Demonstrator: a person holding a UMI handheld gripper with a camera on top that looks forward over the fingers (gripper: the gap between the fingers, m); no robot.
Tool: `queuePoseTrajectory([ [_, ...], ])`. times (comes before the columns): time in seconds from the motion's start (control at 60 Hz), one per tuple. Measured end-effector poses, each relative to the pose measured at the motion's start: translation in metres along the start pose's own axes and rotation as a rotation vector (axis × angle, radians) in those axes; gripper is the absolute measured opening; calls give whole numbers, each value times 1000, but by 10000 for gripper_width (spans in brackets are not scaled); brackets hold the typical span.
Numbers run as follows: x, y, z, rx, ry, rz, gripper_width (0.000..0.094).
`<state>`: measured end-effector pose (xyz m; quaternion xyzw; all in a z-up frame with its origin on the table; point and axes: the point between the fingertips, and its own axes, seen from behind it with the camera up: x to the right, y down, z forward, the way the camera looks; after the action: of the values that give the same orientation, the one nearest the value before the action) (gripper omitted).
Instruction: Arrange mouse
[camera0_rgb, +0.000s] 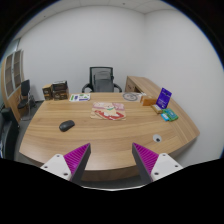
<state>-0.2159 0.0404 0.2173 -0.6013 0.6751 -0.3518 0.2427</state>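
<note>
A handheld gripper (110, 160) hovers at the near edge of a wooden conference table (60, 145), its purple-padded fingers spread apart and empty. The black mouse (66, 125) lies well beyond them, toward the left, untouched. The arranging seems not yet begun.

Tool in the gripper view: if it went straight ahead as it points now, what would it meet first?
The tool is open, above the table's near edge. Straight ahead lies bare tabletop, then probably the papers; the mouse sits off-line.
</note>
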Motion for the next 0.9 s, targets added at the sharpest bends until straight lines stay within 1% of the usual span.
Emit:
queuePoseTrajectory([
  [0.1,-3,1,1,-4,-5,5,866],
  [0.217,-19,1,6,-3,-36,-20,867],
  [0.55,-118,10,19,-6,-164,-94,867],
  [0.733,-160,16,25,-11,-196,-112,869],
  [0.9,-190,20,34,-17,-201,-98,868],
])
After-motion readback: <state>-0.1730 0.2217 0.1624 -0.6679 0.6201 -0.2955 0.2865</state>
